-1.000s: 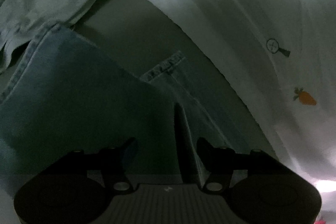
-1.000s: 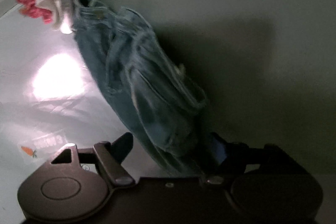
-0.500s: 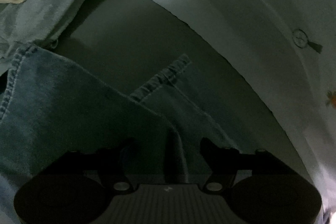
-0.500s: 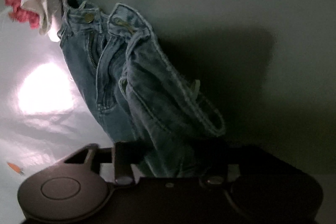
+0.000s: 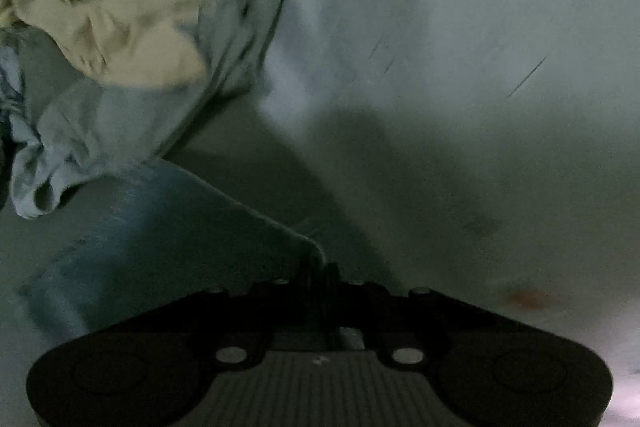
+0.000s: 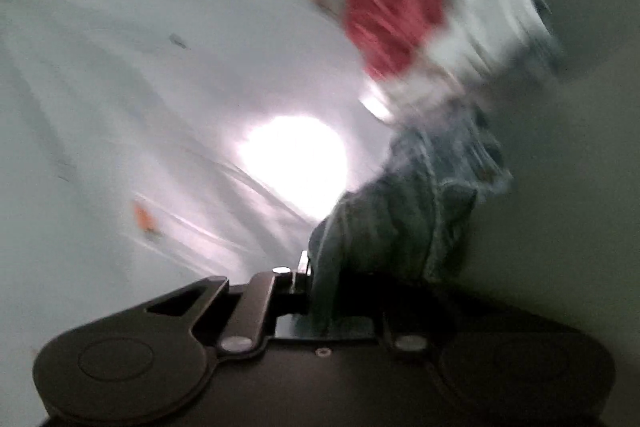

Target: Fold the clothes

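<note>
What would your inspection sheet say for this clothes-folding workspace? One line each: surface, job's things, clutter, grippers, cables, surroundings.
Surface: grey sheet beside a white sheet with small prints.
Job's things: blue jeans, bunched, held at two places.
Clutter: cream garment on a pale blue garment; red knit with white clothing; all blurred.
Grippers: left gripper shut on a jeans edge; right gripper shut on bunched denim, fingers mostly hidden.
Cables: nothing seen.
Surroundings: bright glare on the white sheet; dim light otherwise.
</note>
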